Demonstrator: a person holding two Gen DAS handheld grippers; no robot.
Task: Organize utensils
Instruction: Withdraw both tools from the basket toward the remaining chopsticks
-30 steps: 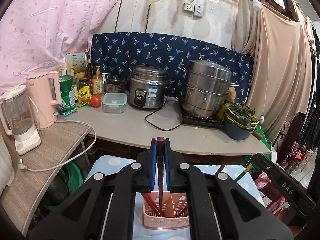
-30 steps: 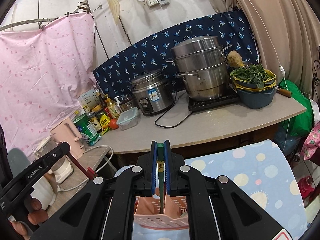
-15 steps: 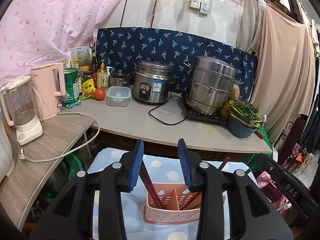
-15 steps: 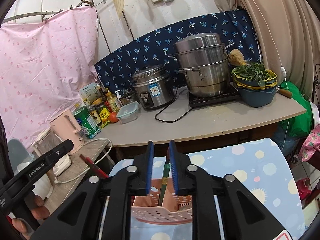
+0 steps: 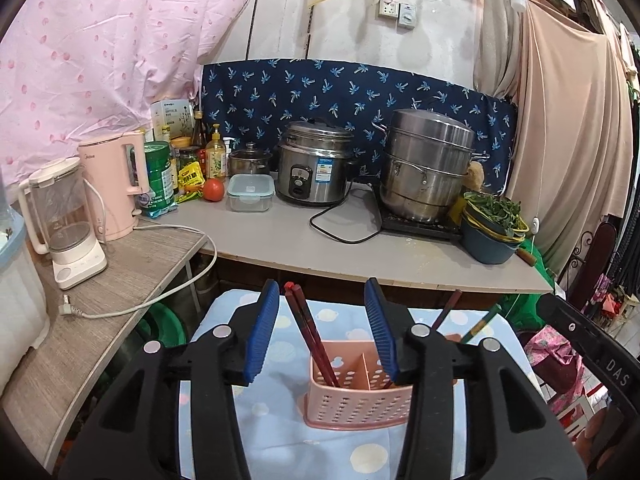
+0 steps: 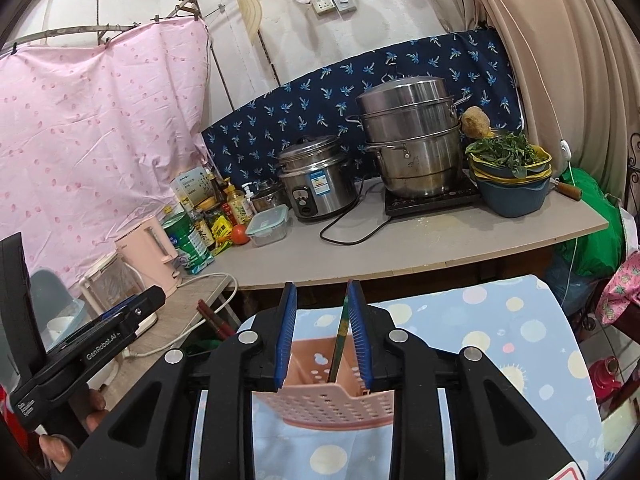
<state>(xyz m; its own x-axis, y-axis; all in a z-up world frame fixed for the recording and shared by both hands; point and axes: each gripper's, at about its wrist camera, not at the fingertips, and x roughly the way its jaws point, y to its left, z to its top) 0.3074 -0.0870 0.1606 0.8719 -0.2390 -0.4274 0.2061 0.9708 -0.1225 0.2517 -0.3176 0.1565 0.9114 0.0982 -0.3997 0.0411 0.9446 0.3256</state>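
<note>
A pink perforated utensil basket stands on the blue dotted cloth. A pair of dark red chopsticks leans in its left compartment, between the jaws of my left gripper. Those jaws are opening and touch nothing. A brown chopstick and a green one stick out behind the right finger. In the right wrist view the green chopstick stands in the basket between the pads of my right gripper, close to the right pad and not pinched. The jaws stand narrowly open.
Behind the cloth runs a grey counter with a rice cooker, a steel steamer pot, a blue bowl of greens, a pink kettle, a blender and a loose power cord. Curtains hang at right.
Both grippers went from shut on a chopstick to open and drew back. The red pair and the green chopstick now stand free in the basket.
</note>
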